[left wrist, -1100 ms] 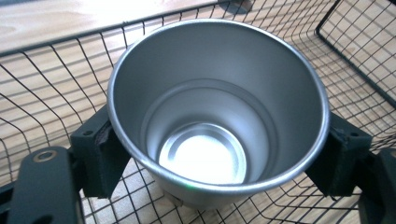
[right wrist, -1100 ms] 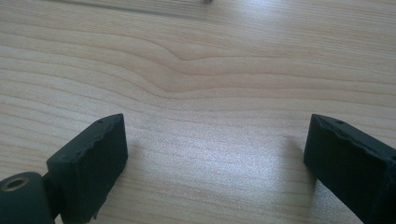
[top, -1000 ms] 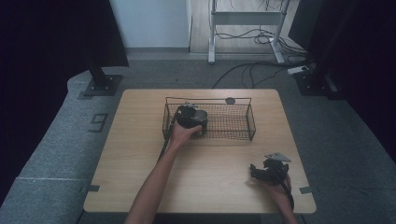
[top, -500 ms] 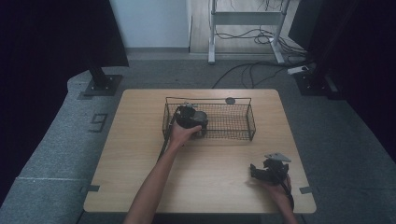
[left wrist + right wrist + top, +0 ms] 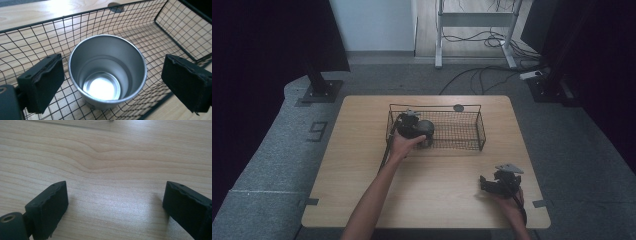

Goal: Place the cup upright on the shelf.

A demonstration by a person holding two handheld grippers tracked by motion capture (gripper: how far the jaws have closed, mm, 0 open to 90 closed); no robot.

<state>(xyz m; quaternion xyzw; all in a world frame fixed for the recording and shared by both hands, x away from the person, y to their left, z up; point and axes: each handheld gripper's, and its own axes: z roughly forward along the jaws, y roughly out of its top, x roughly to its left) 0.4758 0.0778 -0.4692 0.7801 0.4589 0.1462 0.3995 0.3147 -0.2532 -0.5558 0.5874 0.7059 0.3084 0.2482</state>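
Trouble could come when I pull my left tongs (image 5: 110, 82) back out of the wire basket (image 5: 175, 37). They have just been opening, and now they stand wide, one pad on each side of the metal cup (image 5: 107, 72), not pressing on it. The cup stands upright inside the basket, near its left end. I think a pad could catch the rim on the way out and tip the cup over. A pad could also snag the wire and drag the whole basket along the desk (image 5: 362, 165).

My right tongs (image 5: 115, 202) are wide open too, holding nothing, low over bare wood near the right front corner.

From the high view I see the basket (image 5: 462, 131) and both hands, but my left hand covers most of the cup. The left gripper view looks right down into it, to the shiny bottom.
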